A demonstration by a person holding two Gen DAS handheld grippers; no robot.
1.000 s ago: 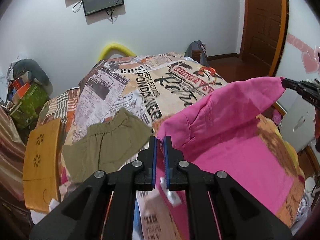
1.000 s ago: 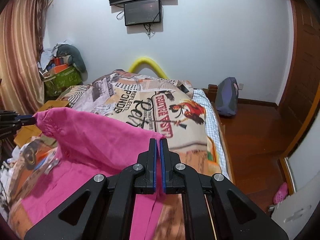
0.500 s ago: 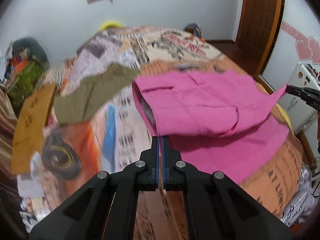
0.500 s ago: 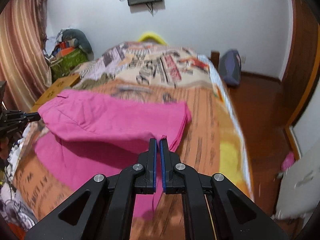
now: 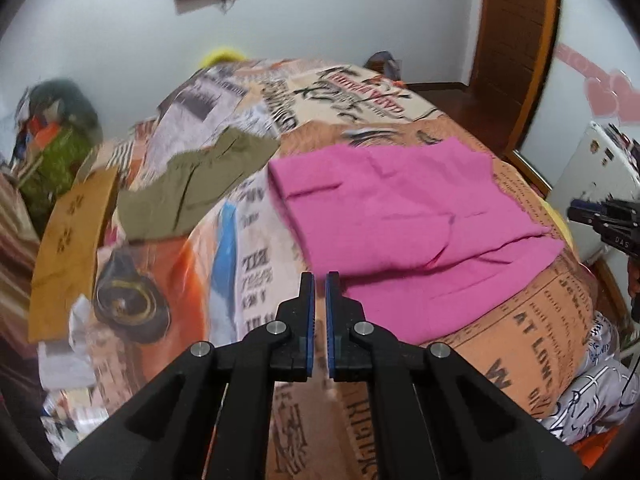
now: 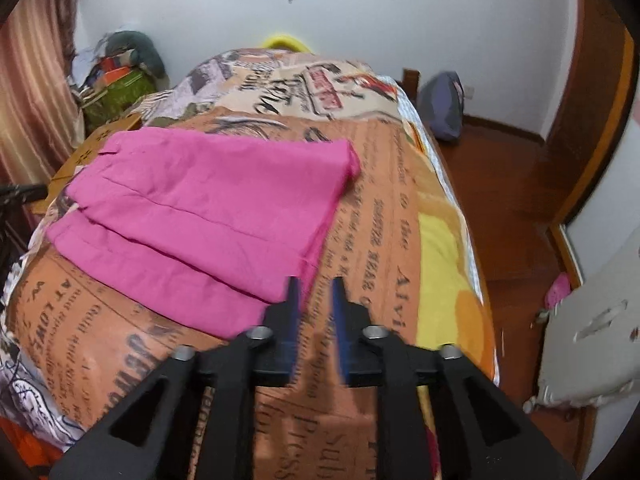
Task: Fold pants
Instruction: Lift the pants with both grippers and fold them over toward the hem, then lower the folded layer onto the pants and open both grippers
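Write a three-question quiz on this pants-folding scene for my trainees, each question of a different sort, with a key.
1. True or false: the pink pants lie folded on the bed, and no gripper holds them.
2. Which garment lies beyond the pink pants, towards the wooden board? A) olive green B) blue C) white
3. Fill in: nothing is between the fingers of the right gripper, and behind the gap shows the printed ____.

Key: 1 true; 2 A, the olive garment; 3 bedspread.

The printed bedspread reads "AT LOWE" and "PRESS"; the right gripper carries "DAS".
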